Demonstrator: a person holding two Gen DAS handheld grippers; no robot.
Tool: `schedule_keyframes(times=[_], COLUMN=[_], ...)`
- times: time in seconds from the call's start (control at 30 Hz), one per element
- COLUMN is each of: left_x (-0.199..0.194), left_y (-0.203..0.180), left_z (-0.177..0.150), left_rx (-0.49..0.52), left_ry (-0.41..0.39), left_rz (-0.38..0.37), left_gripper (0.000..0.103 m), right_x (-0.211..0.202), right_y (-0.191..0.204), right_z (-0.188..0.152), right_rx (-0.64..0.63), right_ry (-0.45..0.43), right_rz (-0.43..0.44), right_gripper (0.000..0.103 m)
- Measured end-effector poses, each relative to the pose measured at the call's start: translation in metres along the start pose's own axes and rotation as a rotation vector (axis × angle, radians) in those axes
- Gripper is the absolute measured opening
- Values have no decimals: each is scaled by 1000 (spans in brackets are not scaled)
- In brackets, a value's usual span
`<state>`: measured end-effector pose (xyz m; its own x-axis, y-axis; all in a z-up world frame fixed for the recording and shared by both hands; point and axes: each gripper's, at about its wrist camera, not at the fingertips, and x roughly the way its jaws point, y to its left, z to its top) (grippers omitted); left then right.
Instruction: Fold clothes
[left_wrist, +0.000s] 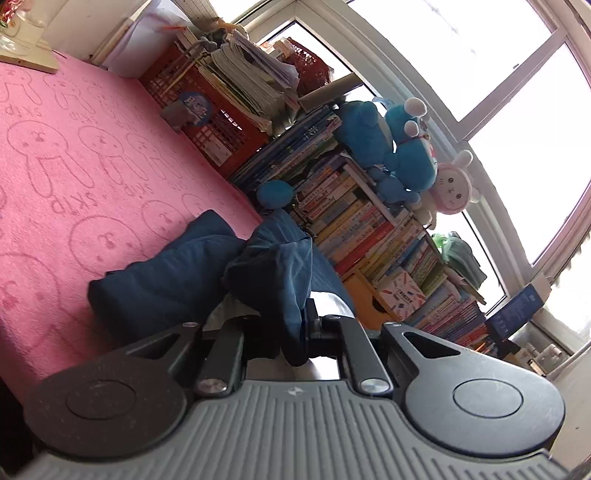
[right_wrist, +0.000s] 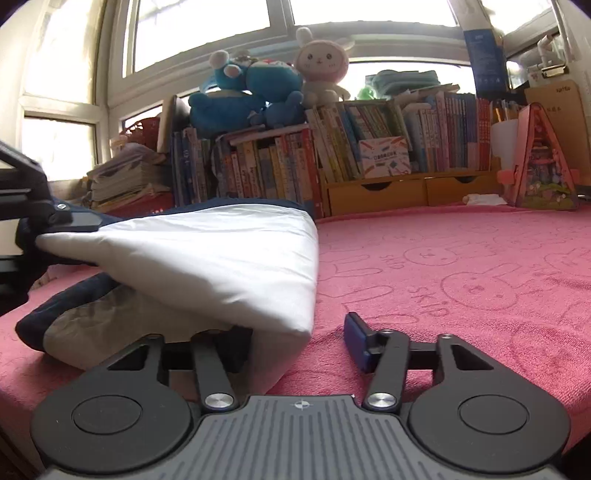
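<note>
The left gripper (left_wrist: 291, 328) has its jaws clamped on a bunched edge of the navy garment (left_wrist: 166, 280), lifting that edge so its white lining (right_wrist: 207, 266) drapes over toward the right gripper (right_wrist: 295, 343), apparently to carry one side across as a fold. The right gripper's jaws stand apart: one blue-padded finger (right_wrist: 356, 341) rests on the pink towel (right_wrist: 461, 280) covering the desk, while the other is hidden under the garment's lower corner, seemingly placed to take that corner. The rest of the garment lies bunched on the towel just ahead of the left jaws. Beyond both grippers, well clear of the cloth, stand the rows of books (right_wrist: 369, 147), a red crate (left_wrist: 207, 110) and plush toys (right_wrist: 280, 85); nothing blocks the fold.
</note>
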<state>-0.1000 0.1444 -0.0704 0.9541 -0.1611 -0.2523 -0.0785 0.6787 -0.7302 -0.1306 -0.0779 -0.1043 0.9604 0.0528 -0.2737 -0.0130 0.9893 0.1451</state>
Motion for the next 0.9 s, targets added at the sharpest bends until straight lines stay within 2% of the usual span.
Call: schedule_keyframes(times=[0.07, 0.13, 0.2, 0.23, 0.27, 0.33, 0.37, 0.4, 0.5, 0.6, 0.77, 0.9], left_x=[2, 8, 18, 23, 27, 30, 30, 28, 10, -5, -5, -8], left_y=[5, 8, 13, 15, 17, 15, 13, 11, -3, -16, 5, 21], left_z=[-1, -1, 0, 0, -1, 2, 5, 8, 22, 30, 26, 19], left_rx=[-13, -39, -89, -116, -134, -115, -99, -89, 15, 154, 156, 131], left_ry=[20, 47, 85, 97, 98, 85, 76, 57, -41, -117, -66, -21], left_rz=[12, 13, -12, -24, -26, -7, 4, -6, -57, -59, 27, 70], left_gripper=[13, 24, 69, 72, 71, 36, 15, 10, 7, 8, 10, 20], right_x=[1, 1, 0, 0, 0, 0, 0, 0, -4, -14, -16, -16], right_y=[6, 13, 17, 17, 16, 13, 11, 10, 12, 24, 26, 25], right_z=[-3, -6, -9, -9, -9, -8, -7, -5, -1, -2, -5, -3], right_rx=[-50, -94, -94, -83, -67, -48, -40, -43, -103, -216, -243, -263], right_ry=[-7, -15, -23, -24, -23, -23, -22, -26, -60, -148, -159, -178], right_rz=[-2, 0, 4, 8, 15, 22, 23, 21, 12, -7, 5, 11], right_gripper=[42, 33, 33, 33, 33, 30, 27, 26, 22, 19, 19, 19])
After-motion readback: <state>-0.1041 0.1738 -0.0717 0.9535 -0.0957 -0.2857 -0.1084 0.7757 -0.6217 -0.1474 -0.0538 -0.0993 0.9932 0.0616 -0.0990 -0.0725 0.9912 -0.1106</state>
